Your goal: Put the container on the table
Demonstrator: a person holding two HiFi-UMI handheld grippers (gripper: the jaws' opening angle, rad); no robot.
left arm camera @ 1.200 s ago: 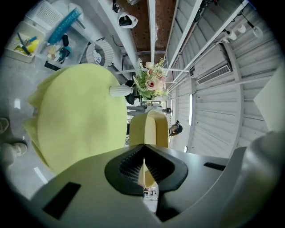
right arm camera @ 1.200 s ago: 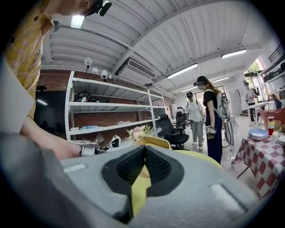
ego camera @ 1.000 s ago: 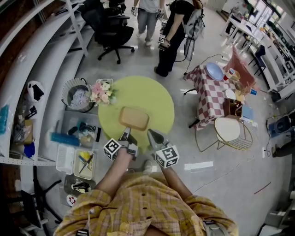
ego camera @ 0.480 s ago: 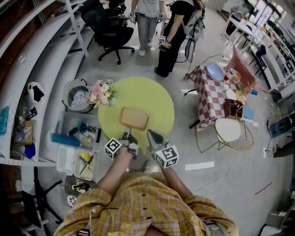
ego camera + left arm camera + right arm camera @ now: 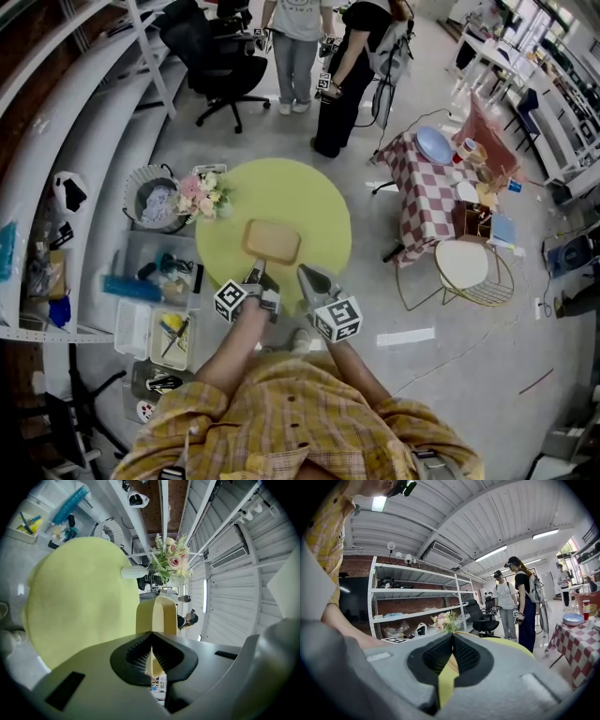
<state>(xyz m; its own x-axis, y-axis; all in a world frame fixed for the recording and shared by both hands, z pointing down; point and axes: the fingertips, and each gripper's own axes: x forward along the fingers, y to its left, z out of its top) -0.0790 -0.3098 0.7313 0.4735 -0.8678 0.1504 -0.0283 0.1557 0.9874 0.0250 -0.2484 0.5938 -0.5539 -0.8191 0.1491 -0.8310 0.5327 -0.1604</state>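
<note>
Workshop, round yellow-green table (image 5: 314, 202). Shallow tan rectangular container (image 5: 273, 240) sits mid-table. Left gripper (image 5: 256, 275) jaws are clenched on its thin near rim. Right gripper (image 5: 307, 274) jaws are closed on nothing, near the right corner. Likely light, thin-walled, flexy: pinch the rim deep.

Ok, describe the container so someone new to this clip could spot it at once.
Find the round yellow-green table in the middle of the floor. On its near half is the container, a shallow tan rectangular tub with rounded corners, its near rim pinched by the left gripper. The other thing on the table is a bunch of pink flowers.
</note>
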